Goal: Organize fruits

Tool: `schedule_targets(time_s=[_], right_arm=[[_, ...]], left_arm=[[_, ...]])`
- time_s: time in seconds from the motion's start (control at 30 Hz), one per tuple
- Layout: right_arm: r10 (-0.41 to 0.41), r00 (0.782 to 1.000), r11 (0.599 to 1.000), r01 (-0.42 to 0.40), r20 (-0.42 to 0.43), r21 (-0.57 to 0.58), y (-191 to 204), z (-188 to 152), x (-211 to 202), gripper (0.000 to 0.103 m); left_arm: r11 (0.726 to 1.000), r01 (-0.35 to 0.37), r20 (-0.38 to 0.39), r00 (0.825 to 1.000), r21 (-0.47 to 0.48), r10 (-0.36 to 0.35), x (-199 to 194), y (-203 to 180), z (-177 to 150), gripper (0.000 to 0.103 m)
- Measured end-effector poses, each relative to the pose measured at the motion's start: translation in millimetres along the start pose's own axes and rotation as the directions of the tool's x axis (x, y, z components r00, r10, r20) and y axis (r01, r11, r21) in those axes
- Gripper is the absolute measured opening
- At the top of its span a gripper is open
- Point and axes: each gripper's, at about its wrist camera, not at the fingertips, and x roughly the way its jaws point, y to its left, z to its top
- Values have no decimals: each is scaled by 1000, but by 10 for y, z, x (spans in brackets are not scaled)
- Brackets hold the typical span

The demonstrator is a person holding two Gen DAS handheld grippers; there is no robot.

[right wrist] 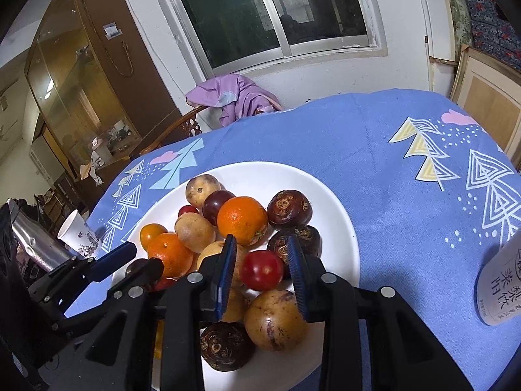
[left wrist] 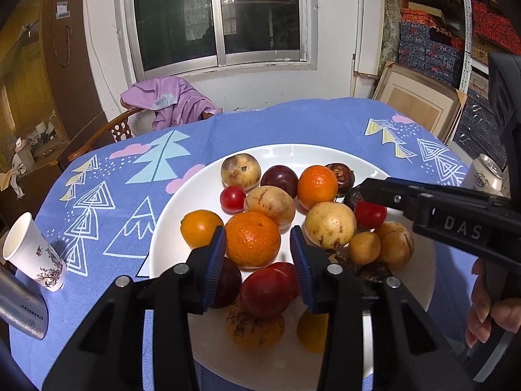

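At frame centre, the left gripper (left wrist: pixel 258 251) fingers bracket an orange (left wrist: pixel 252 239) and the right gripper (right wrist: pixel 262 265) a tomato (right wrist: pixel 261 269), both slightly open, gripping nothing; closing off-centre could roll fruit off the crowded plate (left wrist: pixel 325 153).

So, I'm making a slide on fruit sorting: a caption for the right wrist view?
Right tool open around a small red fruit on a crowded white plate.

Fruits (left wrist: pixel 276 215) piled on a plate (left wrist: pixel 182 228) on the table, paper cup (left wrist: pixel 32 254) to its left.
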Motion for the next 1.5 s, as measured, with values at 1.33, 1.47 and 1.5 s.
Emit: schedule_targets(time_s=[1.33,1.47,1.5], right_arm=[[-142,973,989,148,181,-19,246,-1176,-1693,99],[-186,974,982,189,132,-7,101,-1342,-1603,100],[-190,975,982,191,111,3,76,-1363,-1566,100]], left_arm=[[993,-27,67,997,-119,35,-1419,234,-822,99],[989,-42,102,993,-140,56,-1601,321,-888,99],[989,-53,106,992,-141,68,-1643,318,-904,99]])
